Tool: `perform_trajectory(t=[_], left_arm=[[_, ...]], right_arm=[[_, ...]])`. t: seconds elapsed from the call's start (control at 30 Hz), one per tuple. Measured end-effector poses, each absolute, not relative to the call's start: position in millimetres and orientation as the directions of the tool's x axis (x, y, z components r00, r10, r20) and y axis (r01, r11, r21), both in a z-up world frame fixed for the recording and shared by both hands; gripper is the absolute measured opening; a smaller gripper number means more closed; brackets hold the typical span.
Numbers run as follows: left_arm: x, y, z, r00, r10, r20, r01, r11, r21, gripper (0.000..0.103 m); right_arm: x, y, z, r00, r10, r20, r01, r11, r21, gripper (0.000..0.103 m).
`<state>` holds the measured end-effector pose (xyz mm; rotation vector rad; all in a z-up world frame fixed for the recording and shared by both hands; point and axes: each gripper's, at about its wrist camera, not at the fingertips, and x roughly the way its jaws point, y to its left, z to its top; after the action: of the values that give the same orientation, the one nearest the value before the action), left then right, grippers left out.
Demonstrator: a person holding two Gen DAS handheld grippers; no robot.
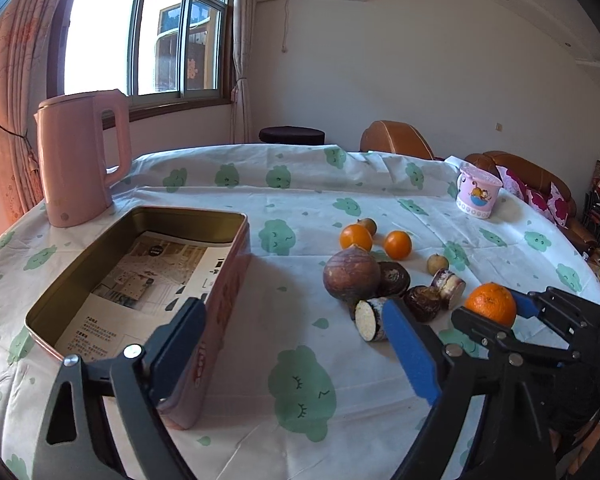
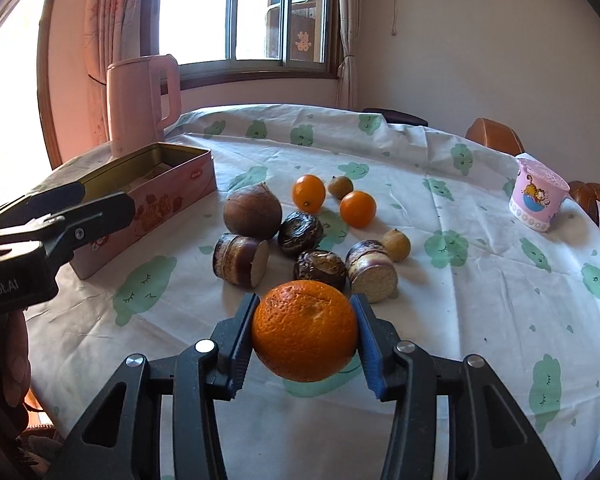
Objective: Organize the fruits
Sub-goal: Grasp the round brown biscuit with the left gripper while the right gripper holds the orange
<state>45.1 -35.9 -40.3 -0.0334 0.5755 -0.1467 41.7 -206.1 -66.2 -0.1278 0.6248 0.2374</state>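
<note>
Large orange point(image 2: 305, 330) clamped between right gripper point(image 2: 300, 344) pads | left gripper point(image 1: 296, 352) jaws wide, empty | lift straight, carry over tin point(image 1: 236, 220) rim, release low.

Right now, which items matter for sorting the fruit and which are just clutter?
Task items:
- large orange, between the right gripper fingers
- two small oranges
- pink tin

Clutter:
- pink kettle
- cartoon cup
</note>
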Motion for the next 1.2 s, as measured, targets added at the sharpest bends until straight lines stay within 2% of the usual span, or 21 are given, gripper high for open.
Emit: perform_trajectory(t=[0.07,0.13,0.17,0.3,0.37,0.83,0.87,1.03,1.2], left_arm=[[54.1,-46.8,-42.6,0.807,-0.170,-0.565,0.155,0.985,-0.075,0.079],[63.2,-59.0,-45.6,0.780,-0.183,-0.598,0.180,0.981,-0.066,0.075],[66.2,-64.3,-46.5,0.769,-0.193,-0.610,0.193,0.979,-0.066,0.069],[77.5,-85.2,-52.4,0.727,-0.219,-0.651,0.241,0.969,-0.056,0.065],[83.9,-93.4,-57.8,0.701,-0.223,-0.677,0.257,0.965,-0.051,0.050],[89.6,-108.1,-70.8,0.652,-0.247,-0.717,0.297,0.953,-0.058,0.046],[89.3,-106.9,-70.9,0.650,-0.259,-0.715,0.302,0.951,-0.069,0.039],[89.1,-97.5,-69.6,0.656,-0.293,-0.696,0.288,0.949,-0.128,0.039],[82.6,-94.7,-63.8,0.694,-0.294,-0.658,0.285,0.951,-0.124,0.036]], right_arm=[[48.8,-213.9,-61.0,0.796,0.152,-0.585,-0.227,0.972,-0.057,0.048],[55.8,-220.8,-58.1,0.805,0.122,-0.581,-0.195,0.979,-0.065,0.048],[59.7,-224.0,-58.0,0.804,0.110,-0.584,-0.181,0.981,-0.065,0.048],[71.4,-234.4,-65.0,0.784,0.097,-0.613,-0.154,0.987,-0.041,0.048],[70.3,-235.8,-63.9,0.790,0.098,-0.605,-0.153,0.987,-0.039,0.048],[69.1,-236.0,-63.2,0.795,0.119,-0.596,-0.166,0.986,-0.025,0.049],[68.9,-235.8,-63.4,0.794,0.120,-0.597,-0.167,0.986,-0.024,0.049],[68.7,-235.5,-63.0,0.796,0.124,-0.592,-0.173,0.985,-0.026,0.049],[65.7,-237.8,-62.1,0.804,0.141,-0.578,-0.179,0.984,-0.009,0.049]])
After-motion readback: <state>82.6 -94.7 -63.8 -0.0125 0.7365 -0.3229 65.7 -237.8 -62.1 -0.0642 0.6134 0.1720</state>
